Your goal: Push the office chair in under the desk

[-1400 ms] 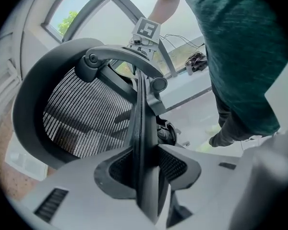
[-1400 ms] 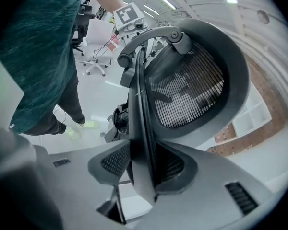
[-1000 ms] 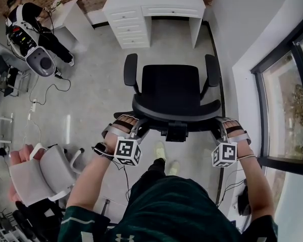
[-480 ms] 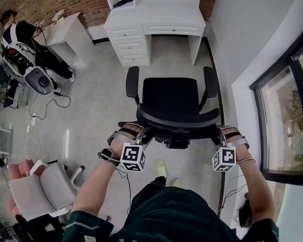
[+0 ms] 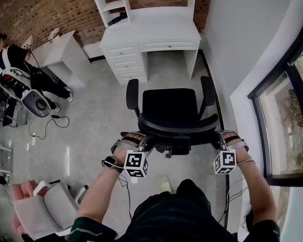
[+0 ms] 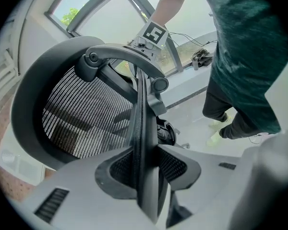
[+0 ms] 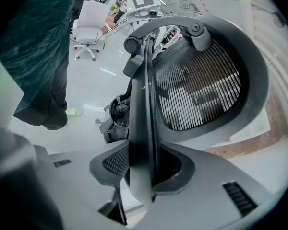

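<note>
A black office chair (image 5: 170, 107) stands on the grey floor, its seat facing a white desk (image 5: 156, 32) against the brick wall. There is a stretch of floor between chair and desk opening. My left gripper (image 5: 141, 141) is shut on the left rim of the mesh backrest (image 6: 81, 119), the frame edge clamped between its pads (image 6: 144, 171). On the right rim my right gripper (image 5: 217, 137) is shut the same way, with the backrest (image 7: 197, 95) running up from between its jaws (image 7: 146, 169). The chair's wheels are hidden under the seat.
The desk's drawer unit (image 5: 123, 59) fills its left side; the knee space is on the right. A white side table (image 5: 60, 47) and a seated person (image 5: 15, 59) are at far left. A white chair (image 5: 40, 210) stands at lower left. Wall and window (image 5: 288, 120) run close along the right.
The chair has rolled forward toward the desk, both grippers still clamped on its backrest. The person has stepped after it, and more of the desk and brick wall shows.
</note>
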Motion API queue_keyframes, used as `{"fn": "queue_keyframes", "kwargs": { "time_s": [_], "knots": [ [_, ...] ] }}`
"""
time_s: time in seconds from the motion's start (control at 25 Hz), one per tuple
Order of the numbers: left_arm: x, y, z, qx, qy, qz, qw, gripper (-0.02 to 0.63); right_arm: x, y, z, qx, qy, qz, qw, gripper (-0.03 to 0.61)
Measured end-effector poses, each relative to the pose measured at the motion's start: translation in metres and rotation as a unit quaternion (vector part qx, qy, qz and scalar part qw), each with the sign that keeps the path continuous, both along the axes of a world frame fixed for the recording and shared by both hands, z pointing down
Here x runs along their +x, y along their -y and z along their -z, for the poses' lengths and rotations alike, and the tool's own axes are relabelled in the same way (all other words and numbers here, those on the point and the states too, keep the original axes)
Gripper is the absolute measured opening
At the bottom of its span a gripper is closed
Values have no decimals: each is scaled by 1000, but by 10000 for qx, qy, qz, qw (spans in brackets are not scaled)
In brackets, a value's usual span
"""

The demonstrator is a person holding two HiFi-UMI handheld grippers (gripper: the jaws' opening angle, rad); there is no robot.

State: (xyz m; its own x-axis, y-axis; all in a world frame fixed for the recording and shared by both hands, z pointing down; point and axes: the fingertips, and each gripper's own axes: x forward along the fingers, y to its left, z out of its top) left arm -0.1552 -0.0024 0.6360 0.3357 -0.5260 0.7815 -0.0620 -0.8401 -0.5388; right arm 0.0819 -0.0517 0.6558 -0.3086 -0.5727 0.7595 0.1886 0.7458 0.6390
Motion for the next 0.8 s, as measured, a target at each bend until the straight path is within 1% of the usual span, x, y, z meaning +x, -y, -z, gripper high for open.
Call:
{"fn": "queue_keyframes", "kwargs": {
  "time_s": [0.12, 0.28, 0.8],
  "knots": [
    [2, 17, 0, -15, -28, -38, 10000, 135, 1, 17, 0, -50, -13, -29, 10000, 127],
    [8, 39, 1, -39, -184, -81, 9998, 135, 8, 40, 0, -42, 8, -79, 10000, 130],
    [18, 136, 0, -240, -190, 71, 9995, 133, 16, 141, 0, 25, 7, 21, 10000, 130]
  ]
}}
